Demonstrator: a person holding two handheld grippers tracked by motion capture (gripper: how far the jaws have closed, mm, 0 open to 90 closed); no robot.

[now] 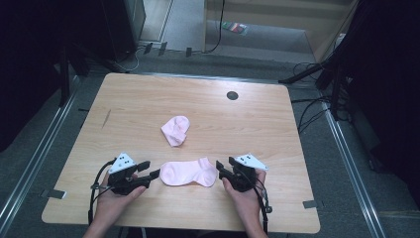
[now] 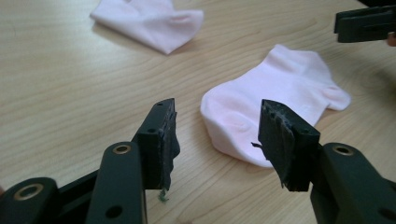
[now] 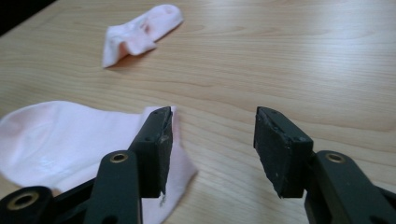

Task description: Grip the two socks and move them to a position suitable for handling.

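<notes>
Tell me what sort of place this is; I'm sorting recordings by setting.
Probably a lab or studio recording station, not a home: a bare wooden table holding two pink socks, ringed by dark curtains, metal floor rails and loose cables.

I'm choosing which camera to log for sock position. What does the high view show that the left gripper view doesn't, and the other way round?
High view alone: the whole table, its dark round hole, both hands, the floor and cables around.

Left gripper view alone: the left gripper close up, jaws open, worn pads, aimed at the near sock's toe end.

Both: the near sock lying flat, the far sock crumpled beyond it, and the right gripper at the near sock's other end.
</notes>
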